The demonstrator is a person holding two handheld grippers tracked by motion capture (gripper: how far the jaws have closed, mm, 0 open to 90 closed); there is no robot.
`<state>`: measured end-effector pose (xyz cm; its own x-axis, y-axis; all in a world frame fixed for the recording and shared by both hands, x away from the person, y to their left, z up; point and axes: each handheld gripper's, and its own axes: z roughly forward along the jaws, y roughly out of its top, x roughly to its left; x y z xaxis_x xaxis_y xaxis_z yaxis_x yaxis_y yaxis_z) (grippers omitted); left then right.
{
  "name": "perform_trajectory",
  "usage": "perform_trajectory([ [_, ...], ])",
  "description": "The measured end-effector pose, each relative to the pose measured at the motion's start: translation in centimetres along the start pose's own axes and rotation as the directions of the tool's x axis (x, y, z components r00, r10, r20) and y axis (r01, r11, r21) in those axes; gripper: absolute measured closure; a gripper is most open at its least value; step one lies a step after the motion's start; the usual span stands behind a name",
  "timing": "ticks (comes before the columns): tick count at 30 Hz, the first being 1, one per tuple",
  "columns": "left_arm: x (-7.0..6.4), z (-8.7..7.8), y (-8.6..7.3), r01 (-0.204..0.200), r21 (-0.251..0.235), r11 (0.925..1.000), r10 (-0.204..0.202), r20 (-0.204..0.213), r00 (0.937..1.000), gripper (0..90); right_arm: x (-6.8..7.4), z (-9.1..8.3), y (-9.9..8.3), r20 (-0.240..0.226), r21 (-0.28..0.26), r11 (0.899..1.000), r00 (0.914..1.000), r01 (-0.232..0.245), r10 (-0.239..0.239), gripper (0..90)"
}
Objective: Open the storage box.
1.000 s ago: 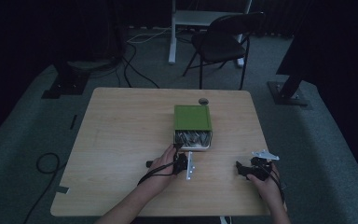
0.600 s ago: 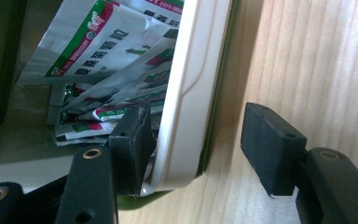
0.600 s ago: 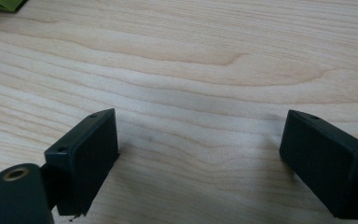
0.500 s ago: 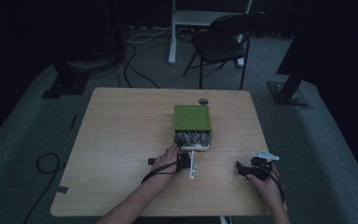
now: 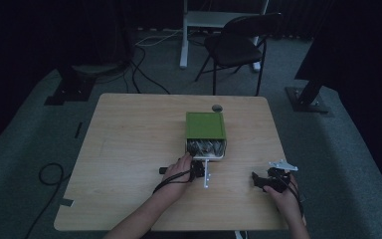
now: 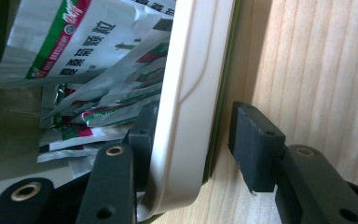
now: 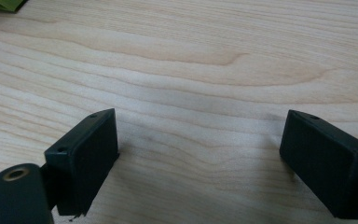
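A green box [image 5: 205, 125] lies mid-table with a cream tray [image 5: 206, 157] slid partly out of its near end, full of silver sachets [image 6: 84, 42]. My left gripper [image 5: 198, 167] is at the tray's front. In the left gripper view it [image 6: 198, 135] straddles the cream rim [image 6: 191, 70]: one jaw is inside against the sachets, the other outside over the wood with a gap, so it is open. My right gripper [image 5: 257, 180] rests low over bare wood at the near right, jaws wide apart [image 7: 205, 158] and empty.
A small dark round spot [image 5: 217, 107] sits near the table's far edge behind the box. The wooden table [image 5: 129, 149] has bare room to the left. A corner of the green box [image 7: 4, 4] shows in the right gripper view. A chair [image 5: 238, 45] and cables lie beyond.
My left hand and gripper have edged slightly right, closer to the tray's front. The right gripper and the box have stayed put.
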<state>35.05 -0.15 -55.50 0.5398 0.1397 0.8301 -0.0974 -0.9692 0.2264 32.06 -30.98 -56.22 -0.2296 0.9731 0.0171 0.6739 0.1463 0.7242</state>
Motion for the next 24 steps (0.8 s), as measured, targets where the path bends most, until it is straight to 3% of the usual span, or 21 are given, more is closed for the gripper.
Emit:
perform_trajectory([
  [3,0.06,0.1,-0.09,-0.03,-0.009,0.9995,0.03,-0.007,0.9995,66.3,0.0,0.0,0.0,0.0,0.0,1.0,1.0,0.0,0.0,11.1],
  [7,0.12,0.1,0.01,-0.008,-0.007,0.9999,0.008,-0.003,1.0,67.7,0.0,0.0,0.0,0.0,0.0,1.0,1.0,0.0,0.0,11.1],
  [24,0.02,-0.79,0.55,-0.014,0.001,0.9999,0.014,0.026,0.9996,71.6,0.0,0.0,0.0,0.0,0.0,1.0,1.0,0.0,0.0,11.1],
])
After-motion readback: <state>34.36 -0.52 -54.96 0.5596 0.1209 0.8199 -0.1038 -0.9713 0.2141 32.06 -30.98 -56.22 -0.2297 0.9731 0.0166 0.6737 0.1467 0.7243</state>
